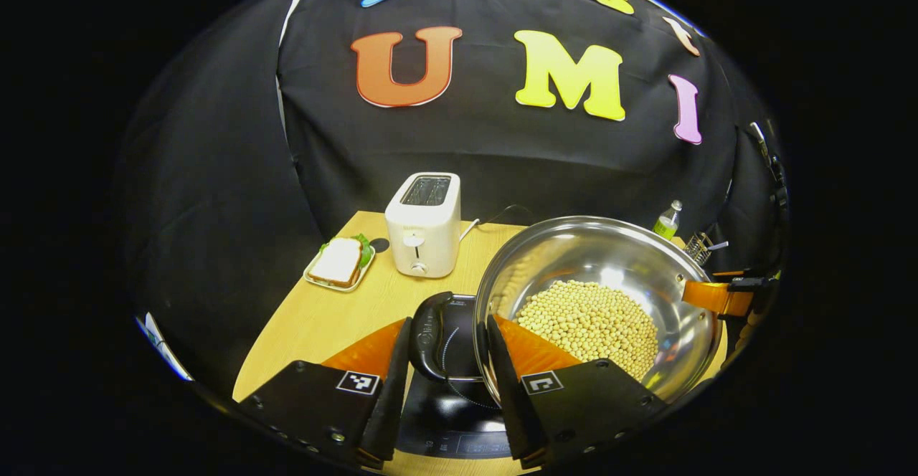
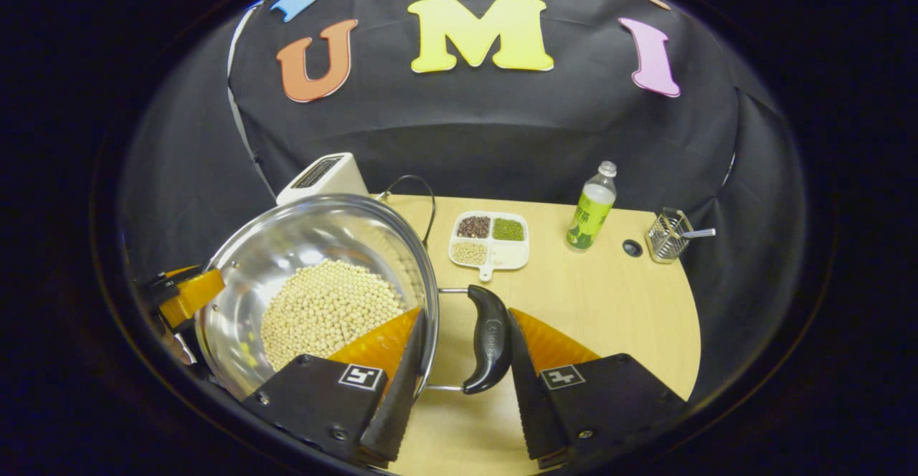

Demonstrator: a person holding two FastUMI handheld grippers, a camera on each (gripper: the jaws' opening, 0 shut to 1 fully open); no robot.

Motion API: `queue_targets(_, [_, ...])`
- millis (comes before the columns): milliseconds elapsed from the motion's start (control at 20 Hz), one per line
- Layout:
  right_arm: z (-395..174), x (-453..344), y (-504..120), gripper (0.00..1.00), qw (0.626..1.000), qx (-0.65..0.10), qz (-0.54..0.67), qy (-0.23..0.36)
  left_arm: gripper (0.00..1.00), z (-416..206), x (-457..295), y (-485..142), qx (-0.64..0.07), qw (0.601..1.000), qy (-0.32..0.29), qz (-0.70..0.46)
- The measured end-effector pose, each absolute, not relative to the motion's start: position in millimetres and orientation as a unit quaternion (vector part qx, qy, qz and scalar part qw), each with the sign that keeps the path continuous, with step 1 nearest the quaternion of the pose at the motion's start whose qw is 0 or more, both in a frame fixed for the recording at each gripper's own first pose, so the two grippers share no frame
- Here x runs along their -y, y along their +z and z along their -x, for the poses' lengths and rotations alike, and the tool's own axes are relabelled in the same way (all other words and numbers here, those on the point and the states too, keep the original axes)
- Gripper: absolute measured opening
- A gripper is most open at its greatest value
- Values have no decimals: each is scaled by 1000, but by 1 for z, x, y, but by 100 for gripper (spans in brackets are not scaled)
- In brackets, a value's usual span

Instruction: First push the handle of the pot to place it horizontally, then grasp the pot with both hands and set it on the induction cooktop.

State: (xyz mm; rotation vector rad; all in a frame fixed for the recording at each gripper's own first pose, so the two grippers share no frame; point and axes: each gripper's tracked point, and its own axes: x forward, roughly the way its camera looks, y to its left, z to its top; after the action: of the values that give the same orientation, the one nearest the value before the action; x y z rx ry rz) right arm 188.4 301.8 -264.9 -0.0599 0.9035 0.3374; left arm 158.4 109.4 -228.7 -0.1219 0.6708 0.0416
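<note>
A steel pot (image 1: 595,254) holding soybeans (image 1: 588,325) hangs between my two grippers. My left gripper (image 1: 448,325) is shut across the pot's black left handle (image 1: 429,336) and the rim, one finger outside the handle and the other inside the pot wall. Beneath that handle lies the glossy black induction cooktop (image 1: 452,411). My right gripper (image 2: 466,318) is shut the same way on the right handle (image 2: 489,336), which lies level. Each view shows the other gripper across the pot: the right gripper (image 1: 724,297), the left gripper (image 2: 183,293). Whether the pot's base touches the cooktop is hidden.
On the wooden table (image 2: 609,304) a white toaster (image 1: 423,225) and a sandwich on a small tray (image 1: 341,264) stand at the back left. A divided dish of grains (image 2: 490,239), a green bottle (image 2: 592,207) and a wire basket (image 2: 667,236) stand at the back right.
</note>
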Motion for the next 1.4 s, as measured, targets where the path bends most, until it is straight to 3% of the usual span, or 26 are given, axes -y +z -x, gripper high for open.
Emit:
queue_targets(600, [-187,-345,-334,65,866,-466,28,179,57,-162,-112,-243,-370,927,43,46])
queue_targets(650, [-187,-350,-341,64,864,-470,24,181,47,-161,-109,-241,-370,927,47,42])
queue_targets(700, [-187,-354,-347,64,861,-474,20,182,57,-161,-109,-240,-370,927,49,37])
queue_targets(1050, [-190,-361,-374,64,868,-466,26,173,57,-160,-112,-253,-398,914,40,65])
queue_targets(1400, [-190,-361,-382,66,887,-425,43,175,58,-159,-114,-256,-363,929,20,66])
